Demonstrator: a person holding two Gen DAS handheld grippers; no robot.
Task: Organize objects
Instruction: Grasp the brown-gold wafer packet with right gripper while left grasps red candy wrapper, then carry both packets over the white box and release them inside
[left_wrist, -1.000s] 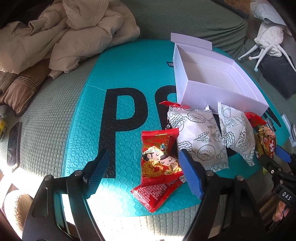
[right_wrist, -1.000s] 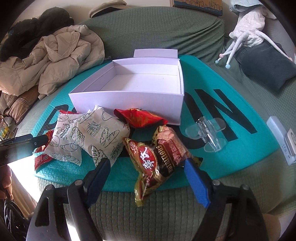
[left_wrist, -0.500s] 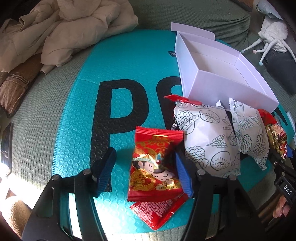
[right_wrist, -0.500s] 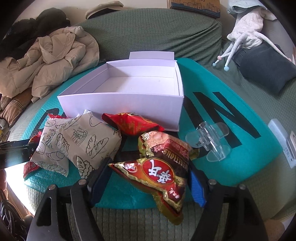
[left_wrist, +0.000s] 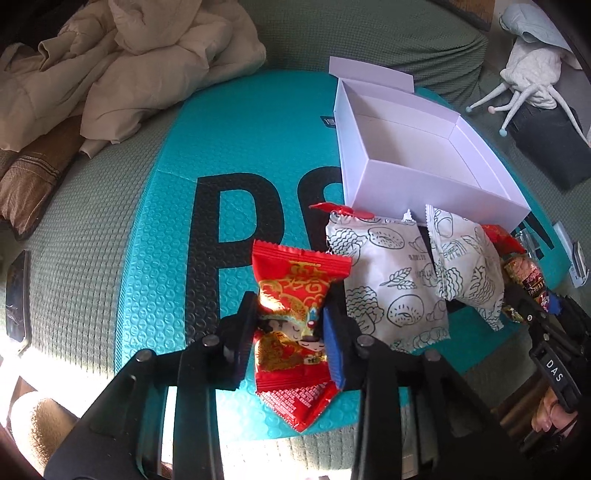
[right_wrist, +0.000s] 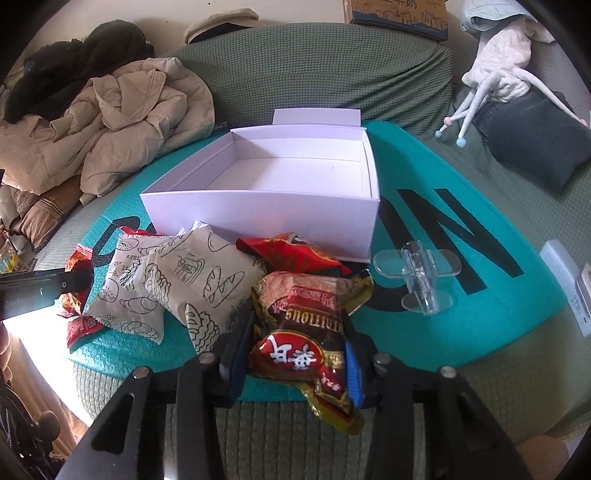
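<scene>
An open white box (left_wrist: 417, 173) (right_wrist: 258, 214), with nothing in it, stands on a teal bubble mailer (left_wrist: 166, 258) (right_wrist: 461, 314). In front of it lie two white printed snack packets (left_wrist: 391, 288) (right_wrist: 199, 284) and a red packet (right_wrist: 291, 251). My left gripper (left_wrist: 291, 325) is shut on a red snack packet with a cartoon figure (left_wrist: 295, 295); another red packet (left_wrist: 299, 402) lies under it. My right gripper (right_wrist: 295, 350) is shut on a dark red and gold snack packet (right_wrist: 303, 332).
A clear plastic clip (right_wrist: 417, 280) lies right of the snacks. A beige jacket (left_wrist: 122, 62) (right_wrist: 122, 122) is heaped at the back left of the green sofa (right_wrist: 314, 74). A dark cushion (right_wrist: 535, 136) and a white plush toy (right_wrist: 498, 74) are at the right. A white device (right_wrist: 569, 284) lies by the mailer's right edge.
Both grippers moved forward over their packets and closed on them: the left on the red cartoon packet, the right on the dark red and gold packet.
</scene>
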